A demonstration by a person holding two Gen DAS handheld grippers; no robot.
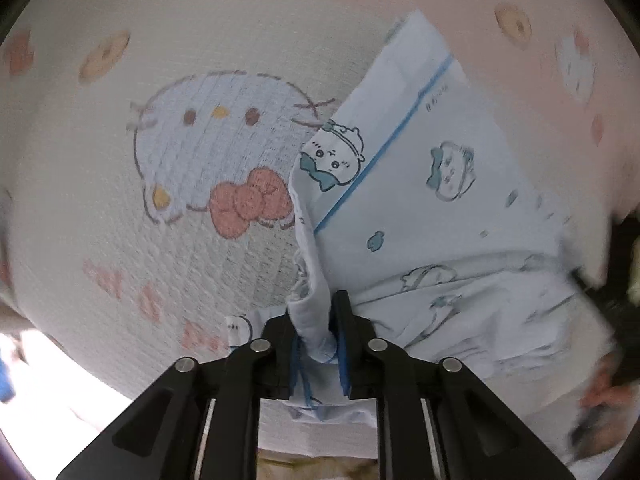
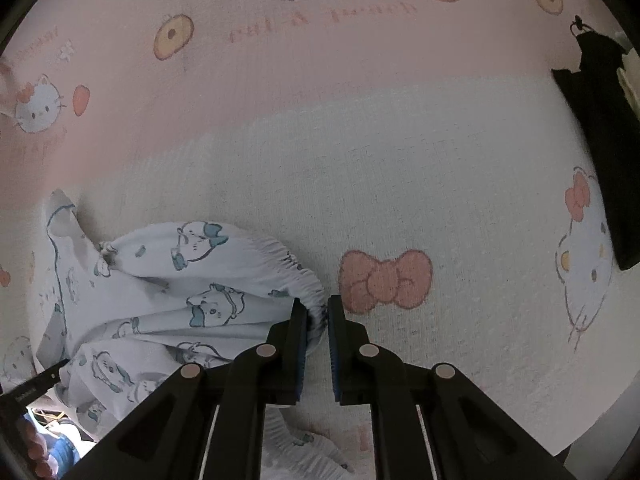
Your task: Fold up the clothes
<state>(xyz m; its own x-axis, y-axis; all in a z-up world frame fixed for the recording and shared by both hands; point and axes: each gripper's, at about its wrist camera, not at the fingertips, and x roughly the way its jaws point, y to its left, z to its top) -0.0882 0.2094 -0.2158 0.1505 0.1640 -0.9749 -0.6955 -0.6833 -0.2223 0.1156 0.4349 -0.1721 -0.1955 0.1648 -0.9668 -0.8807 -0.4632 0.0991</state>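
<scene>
The left gripper (image 1: 314, 328) is pinching a bunched hem of the pale blue cotton garment with cartoon prints (image 1: 432, 200), jaws nearly closed on it. The right gripper (image 2: 317, 320) is clamping the garment's gathered elastic waistband (image 2: 288, 264). The garment is lying on a pink and white cartoon-cat blanket (image 2: 400, 160). A black cloth item (image 2: 604, 140) is lying at its right edge.

A pink-and-white Hello Kitty blanket (image 2: 360, 160) covers the whole surface, printed with cat faces, doughnuts and lettering. A big cat face with a red bow (image 1: 218, 152) sits at nine o'clock in the left view; a lone red bow (image 2: 386, 282) lies near centre in the right view. A black cloth item (image 2: 604, 152) rests at three o'clock.
</scene>
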